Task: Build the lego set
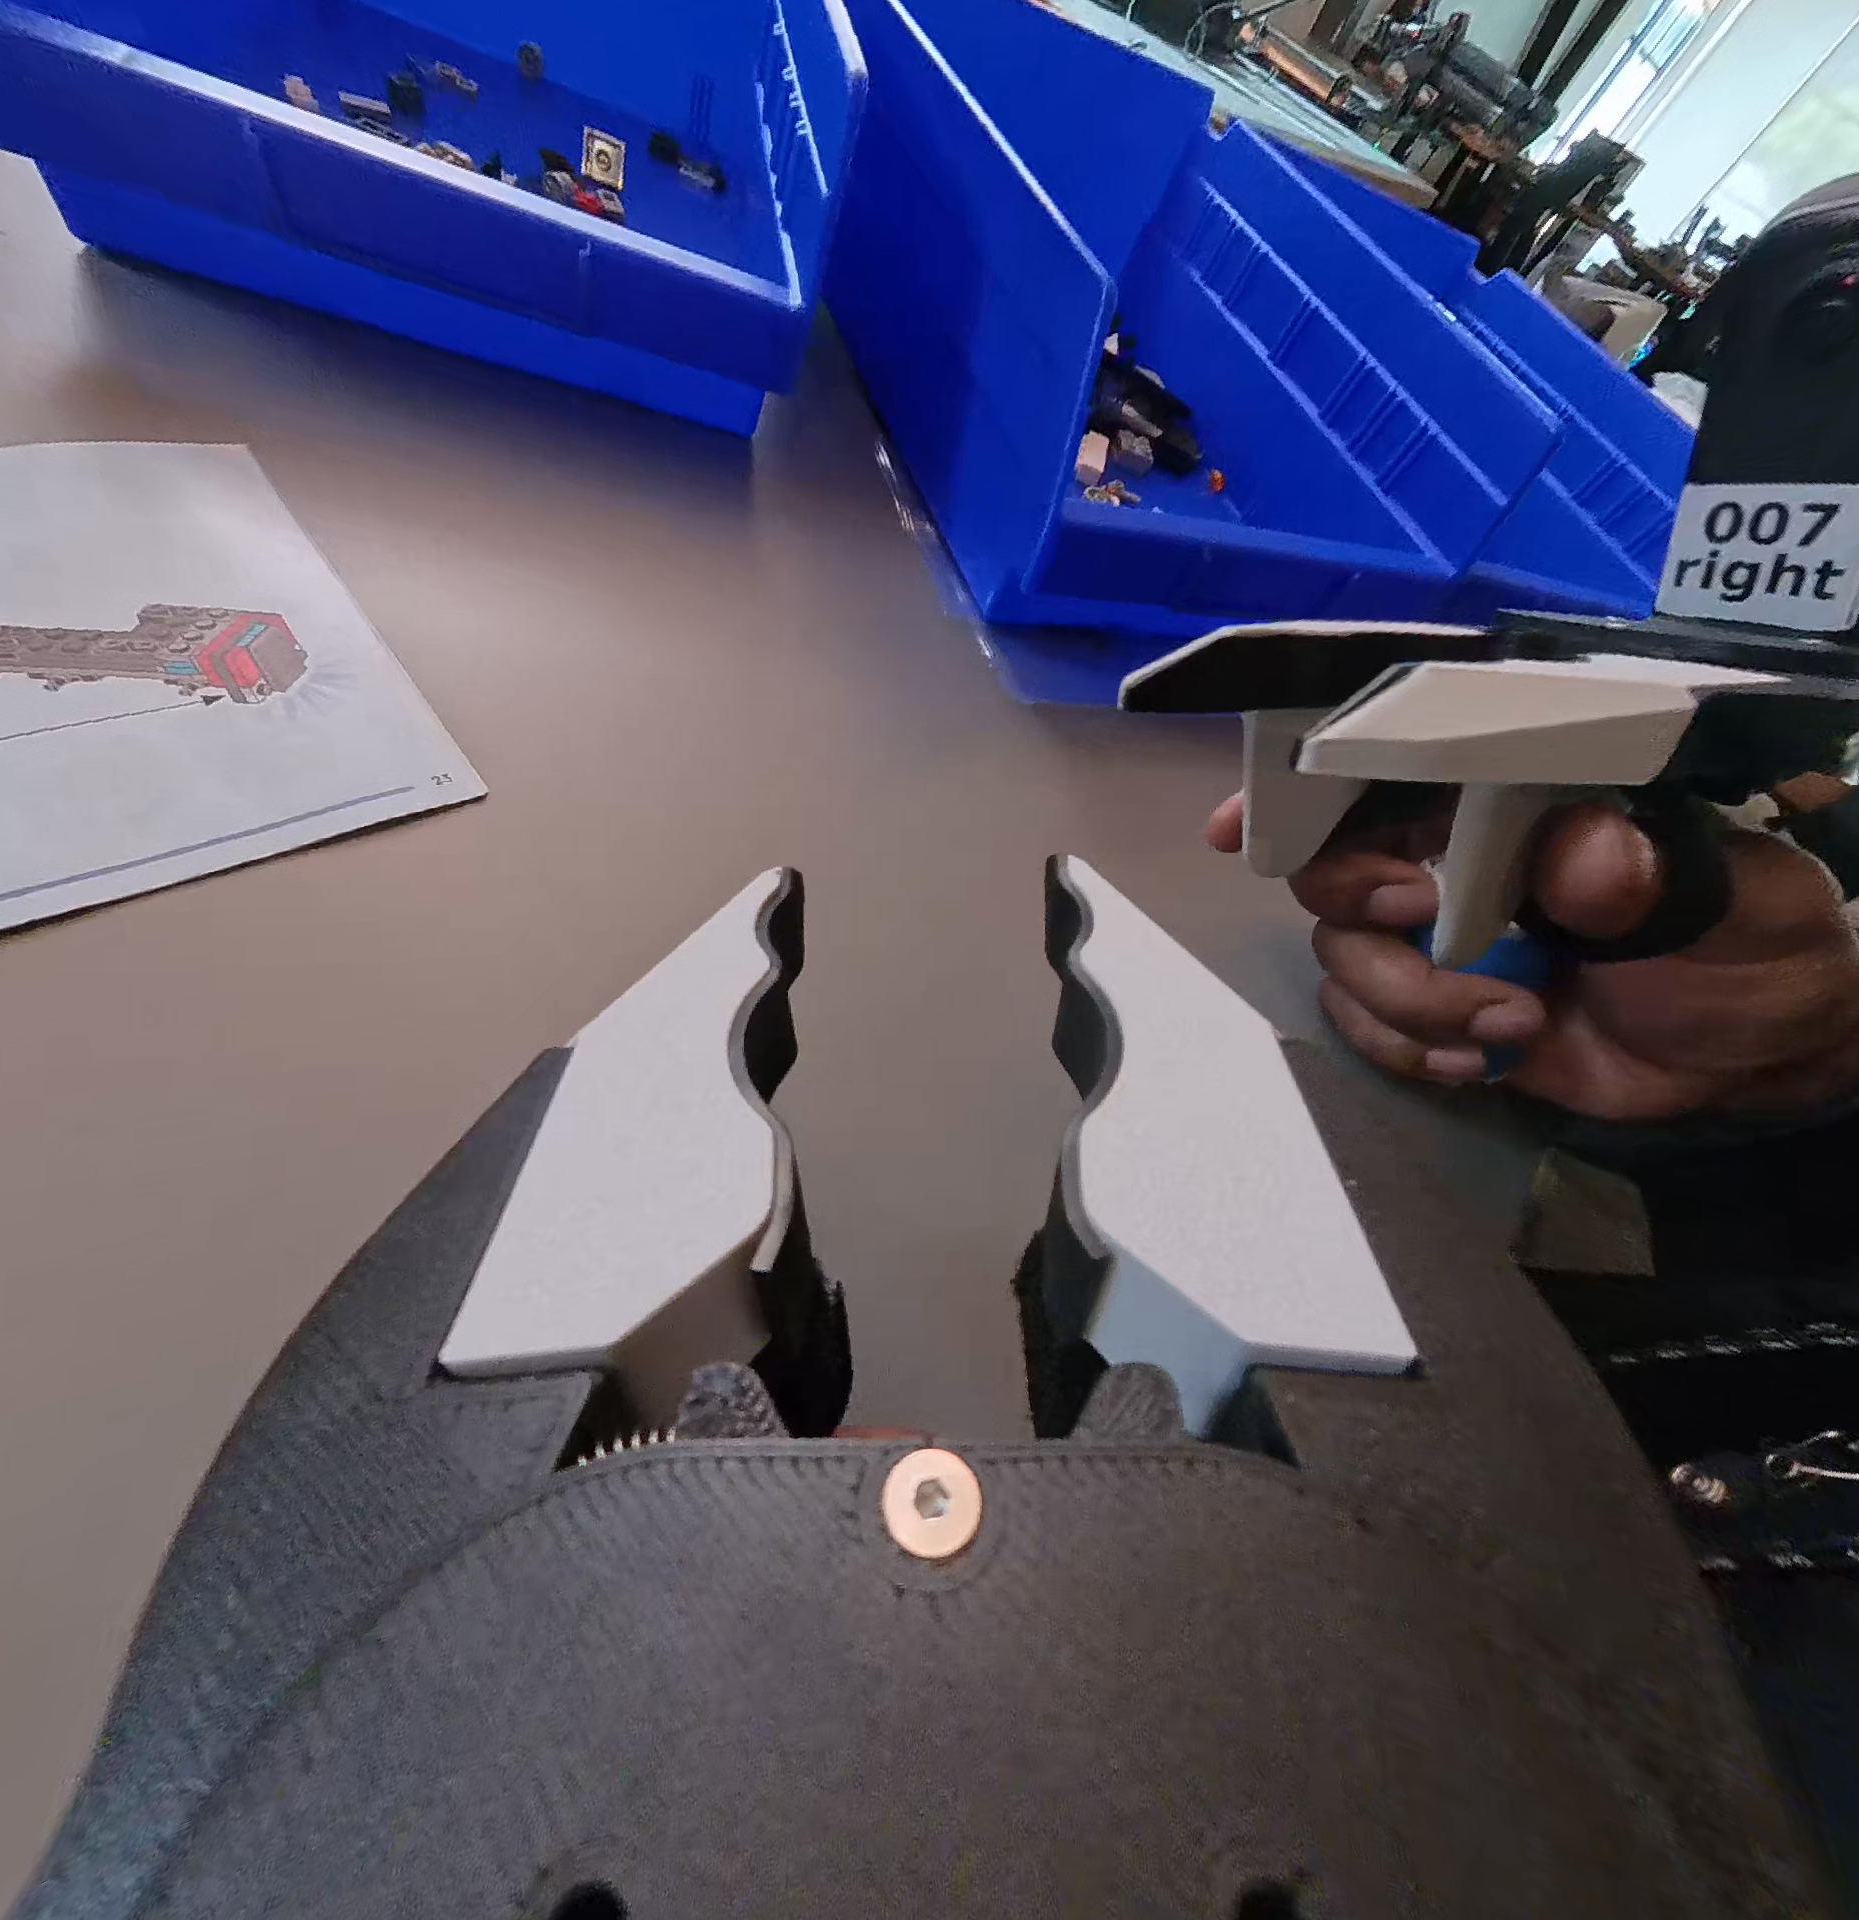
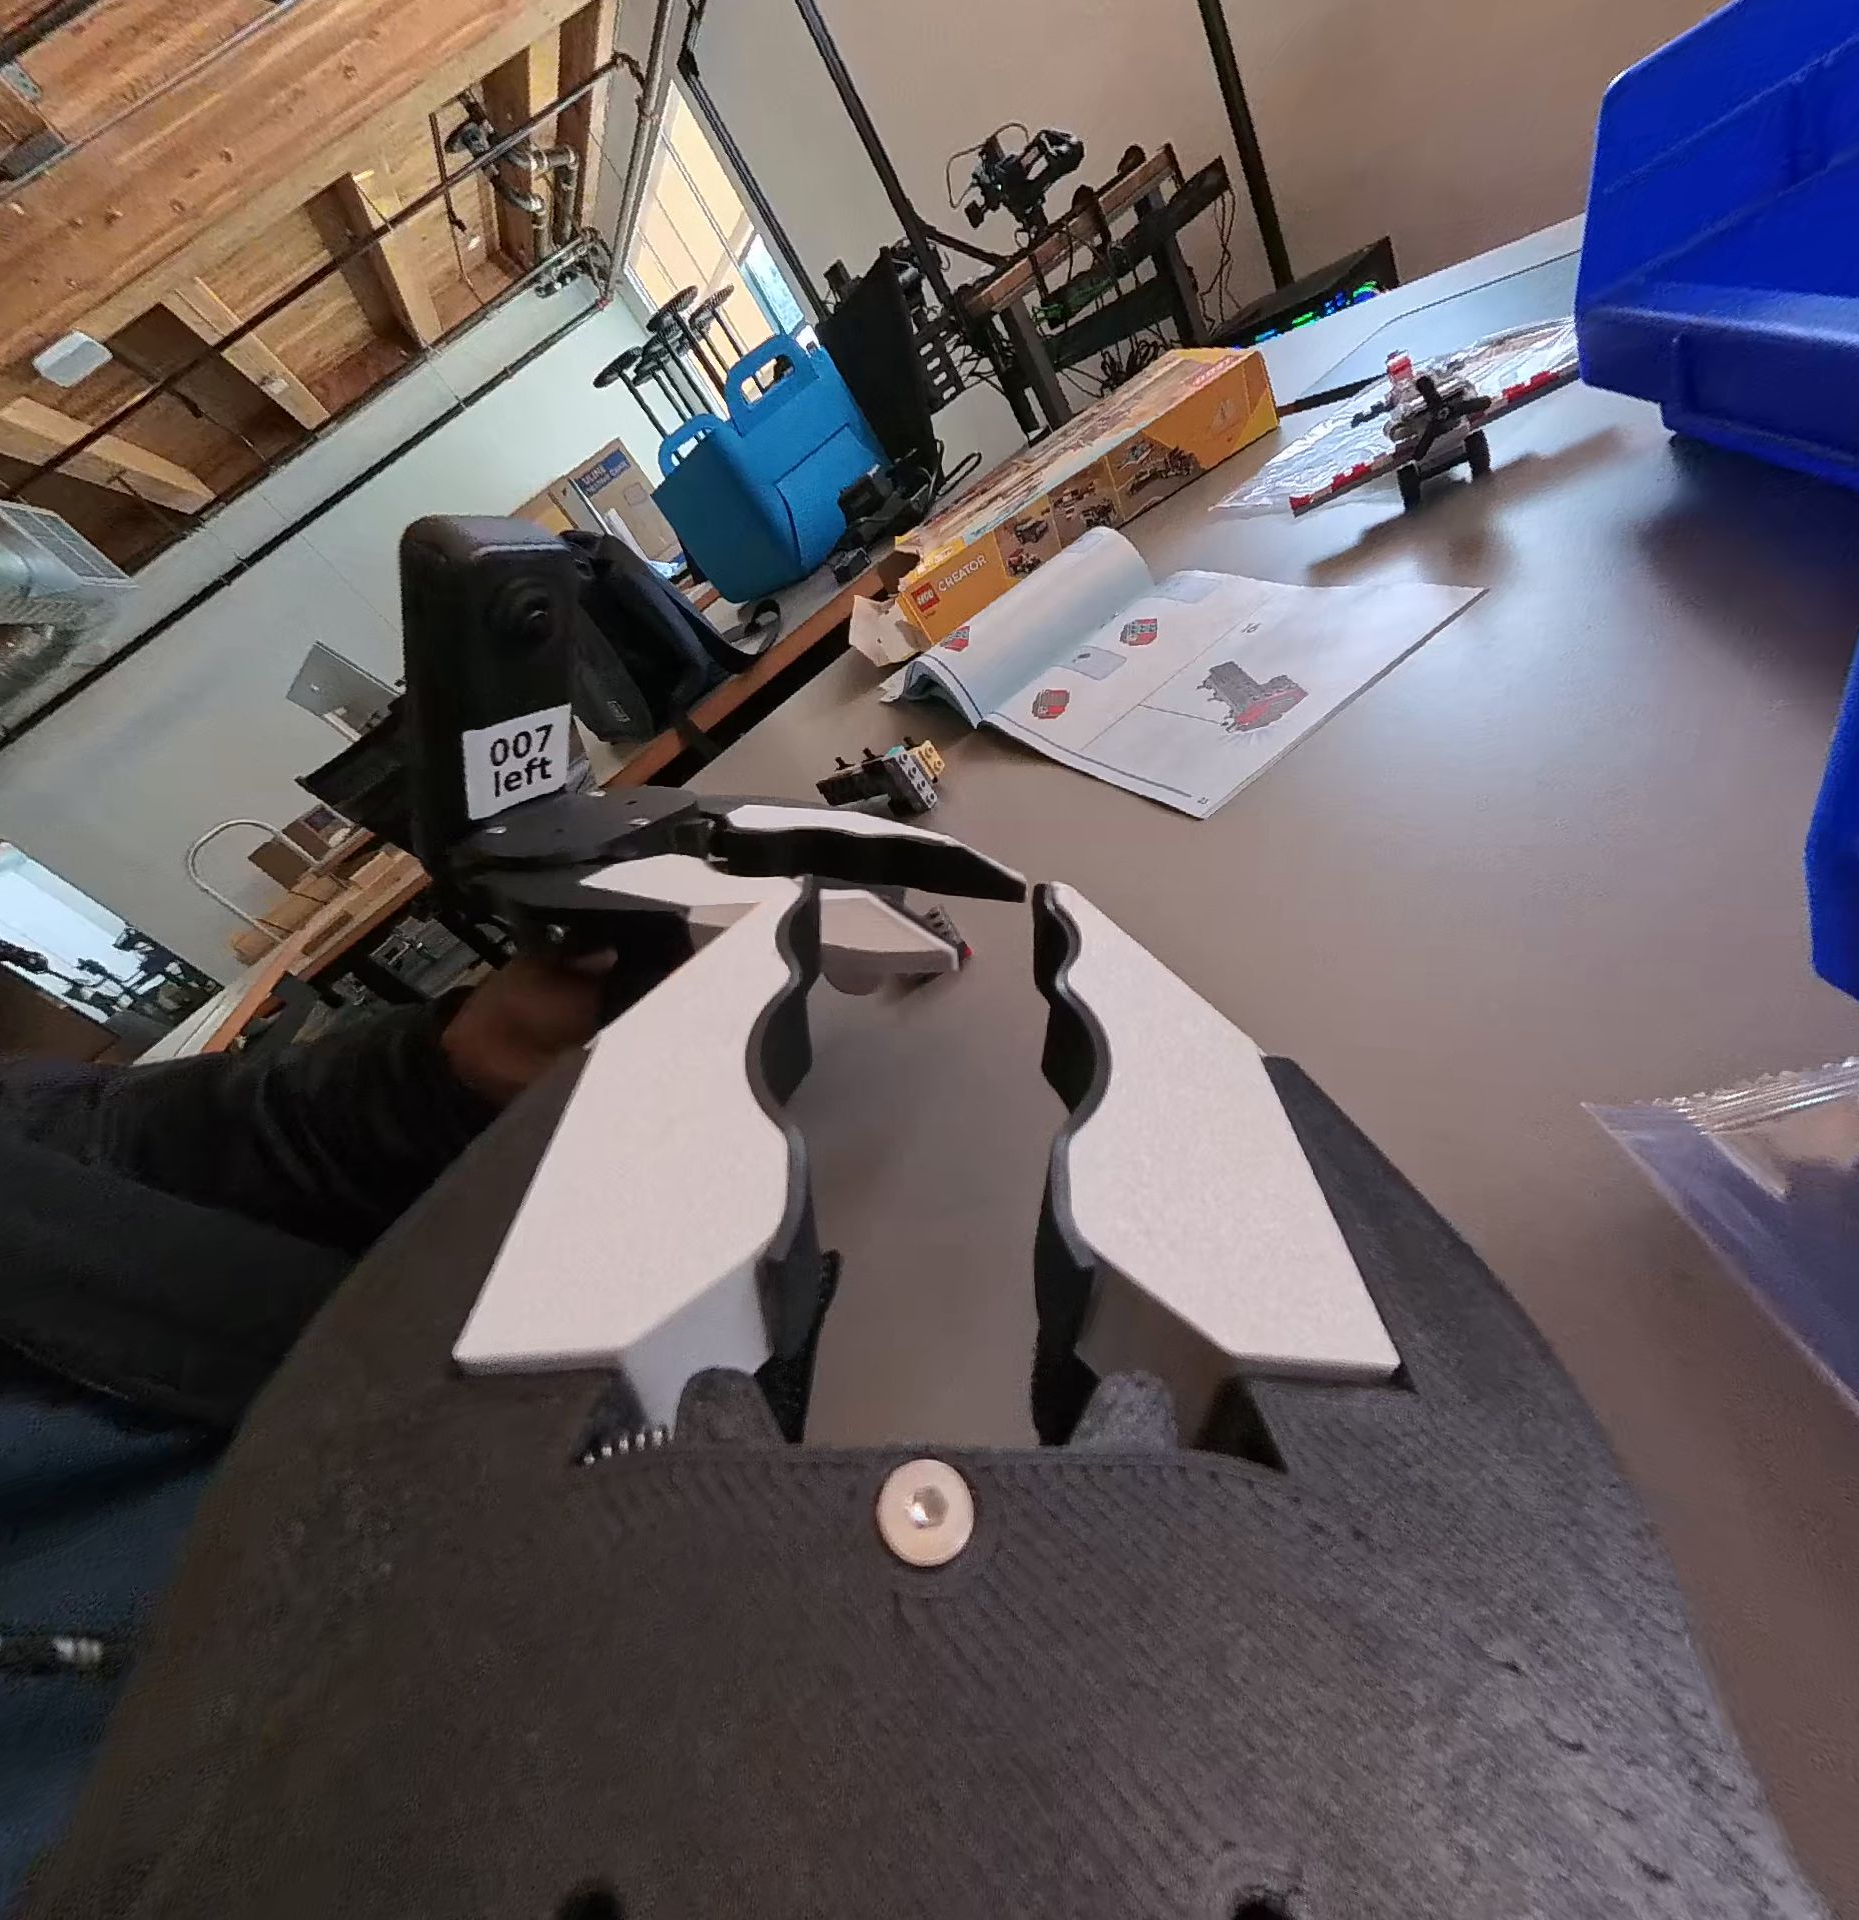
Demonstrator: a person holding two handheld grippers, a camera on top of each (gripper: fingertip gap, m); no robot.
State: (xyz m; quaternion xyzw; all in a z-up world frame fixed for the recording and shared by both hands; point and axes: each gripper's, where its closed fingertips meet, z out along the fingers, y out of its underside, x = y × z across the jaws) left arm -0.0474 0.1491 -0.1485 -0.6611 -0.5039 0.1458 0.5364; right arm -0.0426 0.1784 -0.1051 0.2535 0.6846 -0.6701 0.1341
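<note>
The brown counter (image 2: 1424, 935) takes up most of both views, with loads of bare surface in the middle. Blue bins (image 1: 437, 208) sit in a row along its far side in the left wrist view, small loose lego bits lying in the bottoms of two of them. The instruction booklet (image 2: 1195, 675) lies open and flat, its near corner pointing back toward the grippers, and the yellow lego box (image 2: 1091, 468) sits just behind it. A finished little plane model (image 2: 1434, 426) stands on a clear plastic bag farther off, near a bin.

The left gripper (image 1: 923, 883) has its jaws parted with only bare counter between them. The right gripper (image 2: 917, 902) looks the same, jaws apart and nothing between them. A hand (image 1: 1590, 977) is wrapped around the right gripper's handle.

The small dark lego assembly (image 2: 883, 777) sits on the counter between the booklet and the left gripper, well ahead of the right gripper's jaws and a bit left of their line. It's too small to tell which way its long axis runs. Another tiny piece peeks out right at the left gripper's tips, partly hidden.
</note>
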